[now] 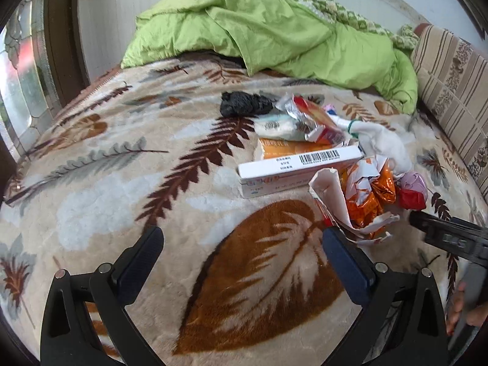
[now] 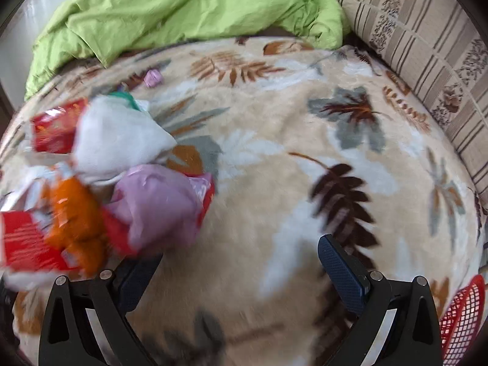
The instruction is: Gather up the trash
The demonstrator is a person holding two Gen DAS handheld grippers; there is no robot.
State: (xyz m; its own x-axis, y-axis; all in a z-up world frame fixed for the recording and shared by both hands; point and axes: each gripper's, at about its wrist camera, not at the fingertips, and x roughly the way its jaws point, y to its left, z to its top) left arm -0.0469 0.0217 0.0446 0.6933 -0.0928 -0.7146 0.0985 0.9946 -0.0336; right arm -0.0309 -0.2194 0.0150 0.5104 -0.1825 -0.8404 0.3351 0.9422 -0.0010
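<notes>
Spread over a bed under a cream fleece blanket (image 1: 128,207) with brown and grey leaf print: a heap of trash, sitting right of centre in the left wrist view. Much free blanket to the left of the heap and in front of it; blocked at the far end by a crumpled green quilt (image 1: 274,30), and along the right edge by a striped cushion (image 1: 451,79). In the heap, a long white carton (image 1: 292,167) lying flat, long axis running left to right and a little upward to the right, with a barcode and small printed lines on its upper face, too small to read. Behind it an orange box (image 1: 289,148), a crumpled red and silver wrapper (image 1: 314,116) and a black crumpled bag (image 1: 244,105); just right of the carton, torn orange and white packaging (image 1: 363,195), a pink and red ball of wrapper (image 1: 413,189) and white tissue (image 1: 387,143). Left tool (image 1: 243,251) wide open, nothing between the fingers, hanging above bare blanket, right finger just beside the torn packaging. Right tool (image 2: 241,256) also wide open and empty, tilted down over the blanket, its left finger partly hidden behind the blurred pink wrapper. At the lower right corner of the right wrist view, a red mesh basket (image 2: 460,314), only partly seen.
</notes>
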